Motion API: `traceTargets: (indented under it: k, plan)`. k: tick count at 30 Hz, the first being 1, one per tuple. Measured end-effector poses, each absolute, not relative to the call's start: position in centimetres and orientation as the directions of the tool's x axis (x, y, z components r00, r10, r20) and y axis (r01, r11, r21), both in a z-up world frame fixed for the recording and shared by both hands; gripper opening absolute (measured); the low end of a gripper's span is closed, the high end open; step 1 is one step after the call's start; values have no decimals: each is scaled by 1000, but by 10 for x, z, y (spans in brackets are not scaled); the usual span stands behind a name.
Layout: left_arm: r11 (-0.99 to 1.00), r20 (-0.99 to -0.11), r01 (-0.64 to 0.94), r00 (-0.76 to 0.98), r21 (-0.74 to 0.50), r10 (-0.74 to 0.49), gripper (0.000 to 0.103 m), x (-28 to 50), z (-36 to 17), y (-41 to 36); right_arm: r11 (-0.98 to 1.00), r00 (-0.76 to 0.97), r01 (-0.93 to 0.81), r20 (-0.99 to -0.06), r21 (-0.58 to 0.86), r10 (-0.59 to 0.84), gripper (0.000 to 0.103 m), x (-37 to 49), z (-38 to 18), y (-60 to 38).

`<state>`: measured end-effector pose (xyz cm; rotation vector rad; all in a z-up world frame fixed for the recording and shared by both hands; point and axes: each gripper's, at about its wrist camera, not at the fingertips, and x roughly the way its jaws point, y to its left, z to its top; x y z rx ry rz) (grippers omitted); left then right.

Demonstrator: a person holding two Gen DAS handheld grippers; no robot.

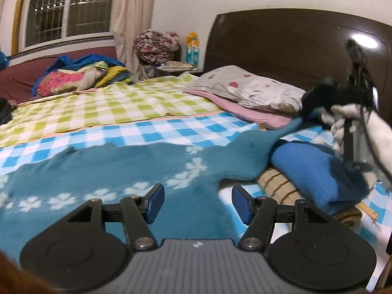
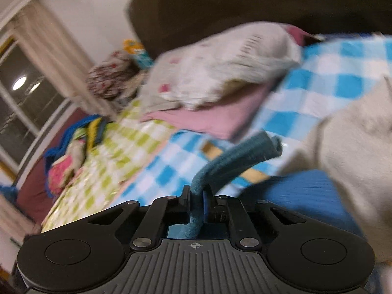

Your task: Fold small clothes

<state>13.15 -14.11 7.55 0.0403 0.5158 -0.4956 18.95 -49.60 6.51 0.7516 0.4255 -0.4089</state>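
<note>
Teal garment (image 1: 117,171) spread flat, sleeve stretched rightward into right gripper (image 2: 196,201)

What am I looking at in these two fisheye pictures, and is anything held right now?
Each picture comes from a camera on a hand-held gripper, looking along its fingers. In the left view, the left gripper hangs open over a teal flowered garment spread on the checked bedsheet; a gloved hand holds the other tool at right. In the right view, the right gripper is shut on a rolled edge of that garment. A folded blue cloth and pillow lie nearby.
</note>
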Motion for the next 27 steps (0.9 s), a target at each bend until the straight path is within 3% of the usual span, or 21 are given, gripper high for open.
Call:
traceTargets:
  k: [7,15,22,27]
  plan:
    - [934,-499,349,799,-71,-336,69,115,67,-64,829,899,281,-435,484,-51,10,226,105,-390]
    - [979,-543,185,815,-88,-203,70,105,36,33,946,857,52,-501,319,122,9,297,74,-219]
    - [982,-553,113,814,-153,-180,70,110,16,87,981,819,-186,-561,-57,122,9,307,6,-73]
    - [982,-539,105,824,-158,-175,70,110,13,108,916,850,-246,-525,-318,46,9,294,-27,-21]
